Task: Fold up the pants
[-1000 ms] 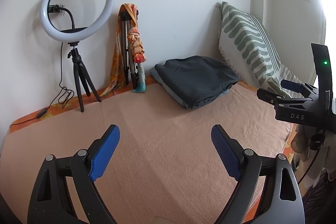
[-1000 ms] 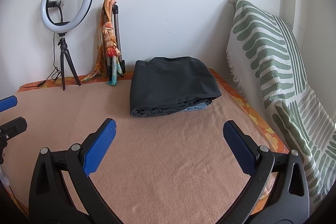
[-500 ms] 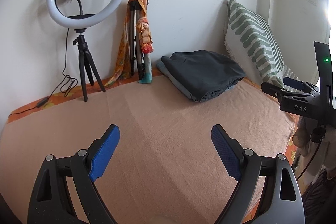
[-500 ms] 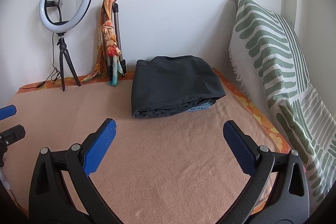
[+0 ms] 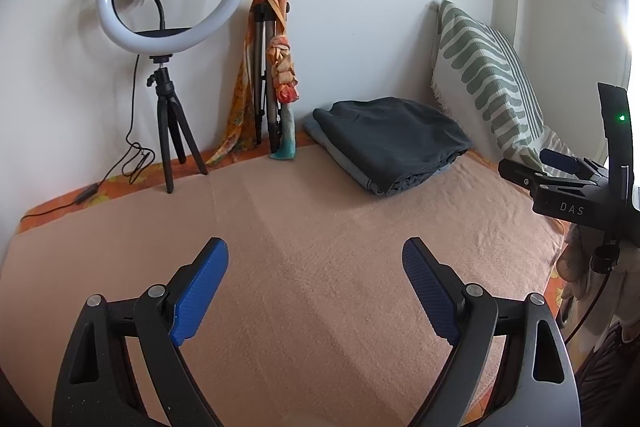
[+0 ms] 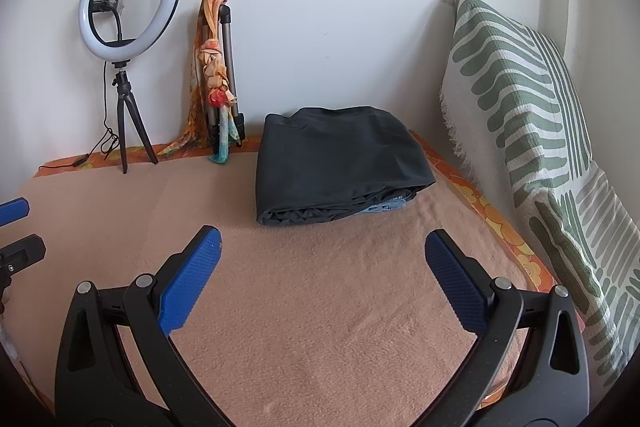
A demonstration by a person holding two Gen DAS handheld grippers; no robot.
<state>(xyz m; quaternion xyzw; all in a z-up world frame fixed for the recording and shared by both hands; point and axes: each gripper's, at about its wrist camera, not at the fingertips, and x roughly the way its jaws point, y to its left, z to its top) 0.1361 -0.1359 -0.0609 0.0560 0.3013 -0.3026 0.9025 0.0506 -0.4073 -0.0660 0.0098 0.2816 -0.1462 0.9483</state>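
Dark grey pants (image 6: 340, 163) lie folded in a stack at the back of the bed, on top of a blue-grey garment (image 6: 384, 207); they also show in the left wrist view (image 5: 388, 143). My left gripper (image 5: 316, 259) is open and empty above the peach blanket (image 5: 320, 307), well short of the stack. My right gripper (image 6: 320, 247) is open and empty, hovering just in front of the stack. The right gripper also shows at the right edge of the left wrist view (image 5: 560, 171).
A ring light on a tripod (image 5: 168, 27) stands at the back left, its cable trailing. A folded tripod with an orange scarf (image 5: 272, 75) leans on the wall. A green-striped pillow (image 6: 540, 131) lines the right side.
Both grippers have drawn back and tilted slightly; the pants stack and ring light sit a little lower and farther in view. Both stay open and empty.
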